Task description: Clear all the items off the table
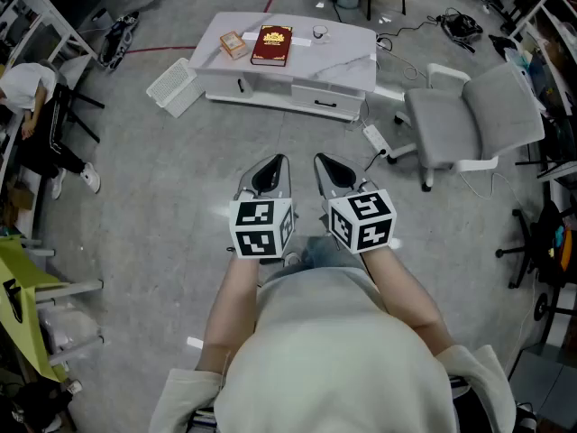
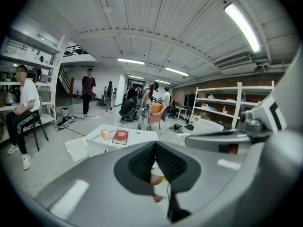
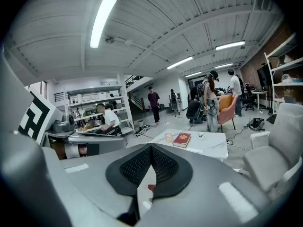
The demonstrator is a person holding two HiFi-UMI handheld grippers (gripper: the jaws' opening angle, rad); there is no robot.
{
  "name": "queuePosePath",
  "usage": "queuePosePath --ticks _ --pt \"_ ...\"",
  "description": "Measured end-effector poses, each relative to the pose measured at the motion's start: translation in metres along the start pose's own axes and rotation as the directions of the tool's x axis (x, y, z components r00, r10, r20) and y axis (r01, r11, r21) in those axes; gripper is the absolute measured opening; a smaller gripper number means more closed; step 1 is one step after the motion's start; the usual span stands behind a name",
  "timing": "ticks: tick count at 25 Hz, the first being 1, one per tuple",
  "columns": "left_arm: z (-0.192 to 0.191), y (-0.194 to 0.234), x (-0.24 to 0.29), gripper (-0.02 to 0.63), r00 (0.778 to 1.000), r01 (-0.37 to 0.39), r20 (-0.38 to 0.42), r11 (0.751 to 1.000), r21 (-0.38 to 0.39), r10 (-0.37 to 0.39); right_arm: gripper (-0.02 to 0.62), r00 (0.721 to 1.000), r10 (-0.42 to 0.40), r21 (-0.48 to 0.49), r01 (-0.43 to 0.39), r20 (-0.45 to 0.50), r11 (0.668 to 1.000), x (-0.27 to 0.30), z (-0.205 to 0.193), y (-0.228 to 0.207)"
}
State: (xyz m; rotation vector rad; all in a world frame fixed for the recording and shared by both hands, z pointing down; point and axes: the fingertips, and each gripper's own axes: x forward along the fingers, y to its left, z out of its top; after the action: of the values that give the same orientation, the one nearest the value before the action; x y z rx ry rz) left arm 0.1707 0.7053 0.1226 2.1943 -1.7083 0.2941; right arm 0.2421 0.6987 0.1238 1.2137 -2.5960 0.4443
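Your left tool (image 1: 278, 162) and right tool (image 1: 321, 161) are grey, with black pads (image 2: 140, 162) textured in a fine dotted grid. The cube (image 1: 262, 227) on each is patterned with black-and-white square markers. The counter (image 1: 347, 57) is white with faint grey marbling. The book (image 1: 271, 45) is dark red with gold print, and the small box (image 1: 233, 44) is orange-tan. The basket (image 1: 173, 86) is white and perforated, the chair (image 1: 469, 115) pale grey, and the floor (image 1: 135, 206) mottled grey.
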Motion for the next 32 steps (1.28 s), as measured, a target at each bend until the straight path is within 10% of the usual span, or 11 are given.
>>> queuePosePath --ticks 32 --pt "0.004 0.055 0.003 0.009 1.0 -0.03 0.005 0.999 -0.027 0.03 -0.003 0.998 0.057 0.009 -0.057 0.012 0.998 0.043 0.008 0.03"
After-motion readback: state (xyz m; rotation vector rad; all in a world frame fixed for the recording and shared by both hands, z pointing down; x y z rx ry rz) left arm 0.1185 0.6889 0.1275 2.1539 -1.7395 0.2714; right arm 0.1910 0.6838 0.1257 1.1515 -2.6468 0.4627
